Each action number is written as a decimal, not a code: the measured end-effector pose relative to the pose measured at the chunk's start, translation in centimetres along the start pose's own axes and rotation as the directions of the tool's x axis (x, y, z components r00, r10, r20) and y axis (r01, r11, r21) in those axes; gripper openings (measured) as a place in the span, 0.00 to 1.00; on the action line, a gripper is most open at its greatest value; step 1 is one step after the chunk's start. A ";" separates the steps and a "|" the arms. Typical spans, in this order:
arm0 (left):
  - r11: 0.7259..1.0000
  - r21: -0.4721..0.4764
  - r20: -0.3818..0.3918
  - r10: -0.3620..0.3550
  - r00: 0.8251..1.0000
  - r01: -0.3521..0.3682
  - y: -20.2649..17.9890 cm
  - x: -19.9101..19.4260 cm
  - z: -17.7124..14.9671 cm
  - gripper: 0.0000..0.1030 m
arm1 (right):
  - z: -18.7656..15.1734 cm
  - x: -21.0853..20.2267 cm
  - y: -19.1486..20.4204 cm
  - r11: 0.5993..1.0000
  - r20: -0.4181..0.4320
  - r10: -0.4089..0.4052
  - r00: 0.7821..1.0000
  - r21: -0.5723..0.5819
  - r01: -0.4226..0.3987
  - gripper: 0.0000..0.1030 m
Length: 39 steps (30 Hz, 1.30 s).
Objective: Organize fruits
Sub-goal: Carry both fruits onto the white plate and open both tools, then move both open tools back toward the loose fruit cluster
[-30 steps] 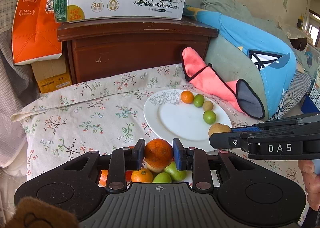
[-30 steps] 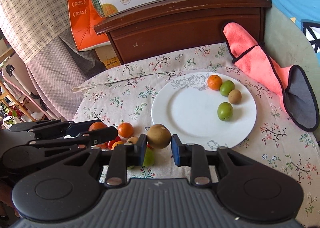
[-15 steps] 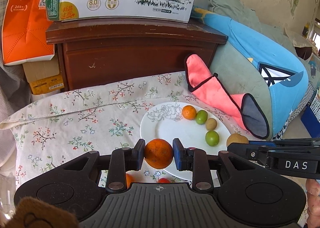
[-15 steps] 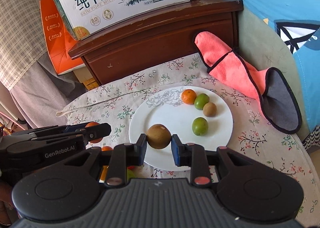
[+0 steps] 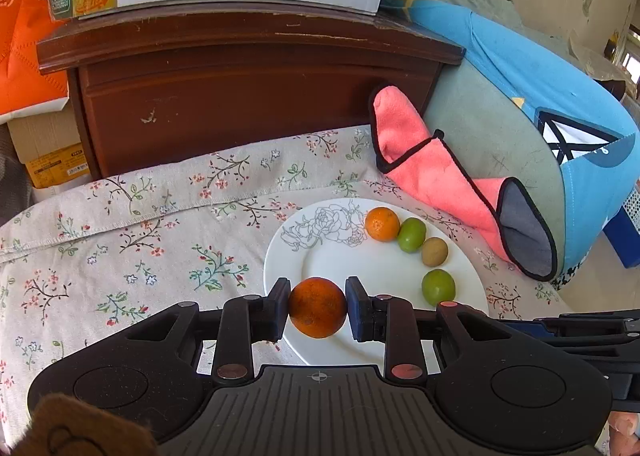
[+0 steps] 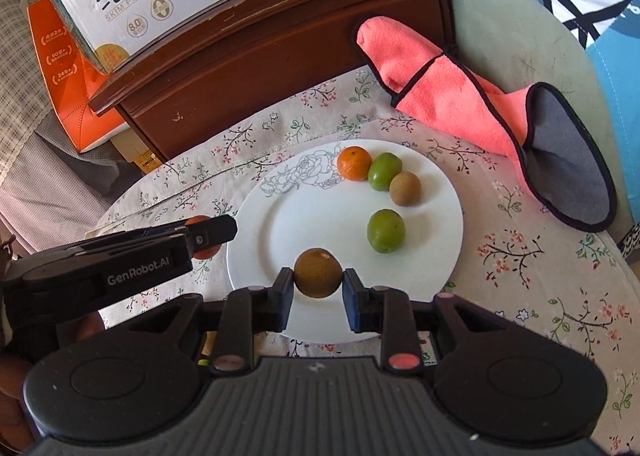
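Step in hand: transfer of two fruits to the white plate (image 6: 448, 192), judged mid-carry; four fruits lie on it in an arc along its right side, so the task looks partly done. Next move, as a judgement: lower each fruit onto bare plate near the arc and part the pads gently, so that nothing rolls.

Left wrist view, left to right:
- Floral cloth (image 5: 120, 224), left and centre, covering the surface under the plate.
- Left claw (image 5: 318, 310), lower centre: closed to the width of a dark orange (image 5: 318, 307), pads touching it on both sides, over the plate's near left edge.
- On the plate, upper right: small orange (image 5: 382, 224), green fruit (image 5: 411, 234), brown fruit (image 5: 435, 251); a second green fruit (image 5: 438, 287) sits apart, nearer the claw.
- Pink cloth (image 5: 432, 172), right, beyond the plate.

Right wrist view, left to right:
- Left claw again, entering from the left edge, its orange partly hidden behind the finger.
- Right claw (image 6: 318, 288), lower centre: closed on a brown round fruit (image 6: 318, 273), pads touching both sides, above the plate's near edge.
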<state>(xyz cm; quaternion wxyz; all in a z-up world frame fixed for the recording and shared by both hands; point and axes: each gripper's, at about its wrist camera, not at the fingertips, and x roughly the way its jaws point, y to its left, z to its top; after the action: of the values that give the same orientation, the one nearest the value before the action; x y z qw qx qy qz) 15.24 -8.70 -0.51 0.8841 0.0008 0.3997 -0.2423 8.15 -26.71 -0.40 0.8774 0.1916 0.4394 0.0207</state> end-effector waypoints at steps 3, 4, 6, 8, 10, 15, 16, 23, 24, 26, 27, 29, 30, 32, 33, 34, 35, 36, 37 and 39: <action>1.000 0.002 -0.018 -0.002 1.000 0.002 0.0 0.9 -0.2 0.26 | -0.1 0.8 -0.1 1.000 -0.018 -0.014 1.000 0.011 0.014 0.26; 1.000 0.001 -0.022 -0.001 1.000 0.001 0.0 1.1 -0.3 0.26 | -0.1 1.0 -0.2 1.000 -0.023 -0.014 1.000 0.015 0.014 0.26; 1.000 -0.004 -0.032 -0.002 0.999 0.002 0.1 1.5 -0.4 0.26 | -0.1 1.4 -0.3 1.000 -0.034 -0.017 0.999 0.025 0.018 0.26; 1.000 -0.011 -0.039 -0.009 0.999 0.009 0.1 1.9 -0.4 0.26 | -0.2 1.6 -0.4 0.999 -0.036 -0.028 0.999 0.024 0.029 0.26; 1.000 -0.016 -0.046 -0.010 0.999 0.009 0.0 2.2 -0.5 0.26 | -0.2 2.0 -0.4 0.999 -0.036 -0.037 0.999 0.023 0.038 0.26; 1.000 -0.022 -0.057 -0.013 0.998 0.012 -0.1 2.7 -0.6 0.26 | -0.2 2.6 -0.6 0.998 -0.033 -0.059 0.998 0.029 0.060 0.26; 1.000 -0.024 -0.054 -0.013 0.998 0.012 -0.1 2.7 -0.6 0.26 | -0.2 2.6 -0.6 0.997 -0.029 -0.067 0.997 0.025 0.068 0.27; 0.999 -0.042 -0.022 0.001 1.000 -0.002 -0.2 1.4 0.0 0.38 | 0.2 1.8 -0.4 0.998 0.010 -0.059 0.998 0.020 0.059 0.28; 0.999 -0.046 -0.015 0.005 1.000 -0.006 -0.1 1.1 0.1 0.41 | 0.3 1.7 -0.4 0.998 0.011 -0.058 0.998 0.023 0.058 0.28; 0.999 -0.051 -0.002 0.016 1.000 -0.016 -0.1 0.5 0.2 0.52 | 0.3 1.6 -0.4 0.998 0.011 -0.057 0.998 0.026 0.057 0.28; 0.998 -0.052 0.002 0.018 1.000 -0.018 0.0 0.3 0.3 0.53 | 0.3 1.6 -0.4 0.998 0.011 -0.056 0.998 0.026 0.056 0.28; 0.999 -0.052 0.009 0.017 1.000 -0.016 0.0 -0.3 0.4 0.54 | 0.3 1.5 -0.4 0.998 0.008 -0.052 0.999 0.023 0.052 0.29; 0.999 -0.048 0.012 0.017 1.000 -0.017 0.0 -0.6 0.4 0.54 | 0.2 1.5 -0.3 0.999 0.006 -0.048 0.999 0.022 0.048 0.29; 0.999 -0.030 0.017 0.023 1.000 -0.022 -0.2 -1.2 0.4 0.55 | 0.1 1.4 -0.2 0.999 0.005 -0.040 0.999 0.020 0.040 0.29; 0.999 -0.026 0.019 0.027 0.999 -0.027 -0.2 -1.4 0.4 0.56 | 0.1 1.3 -0.2 0.999 0.005 -0.036 0.999 0.017 0.036 0.29; 0.999 -0.024 0.020 0.033 0.999 -0.033 -0.2 -1.7 0.4 0.58 | 0.1 1.2 -0.1 0.999 0.006 -0.032 0.999 0.013 0.032 0.29; 0.999 -0.025 0.020 0.040 0.999 -0.039 0.0 -1.9 0.4 0.59 | 0.1 1.2 0.0 1.000 0.006 -0.029 1.000 0.011 0.029 0.29; 0.999 -0.027 0.020 0.046 0.999 -0.046 0.1 -2.2 0.4 0.59 | 0.0 1.1 0.0 1.000 0.006 -0.025 1.000 0.008 0.025 0.29; 0.998 -0.028 0.019 0.056 0.998 -0.056 0.3 -2.5 0.4 0.59 | 0.0 1.0 0.1 1.000 0.006 -0.023 1.000 0.007 0.023 0.29; 0.997 -0.029 0.020 0.076 0.997 -0.075 0.7 -2.9 0.4 0.59 | -0.1 0.8 0.2 1.000 0.004 -0.014 1.000 0.002 0.014 0.29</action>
<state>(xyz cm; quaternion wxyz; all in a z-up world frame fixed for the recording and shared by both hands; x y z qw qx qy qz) 14.17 -6.90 1.69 0.8967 0.0007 0.3933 -0.2031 8.61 -26.30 -1.02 0.8783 0.1894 0.4389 0.0138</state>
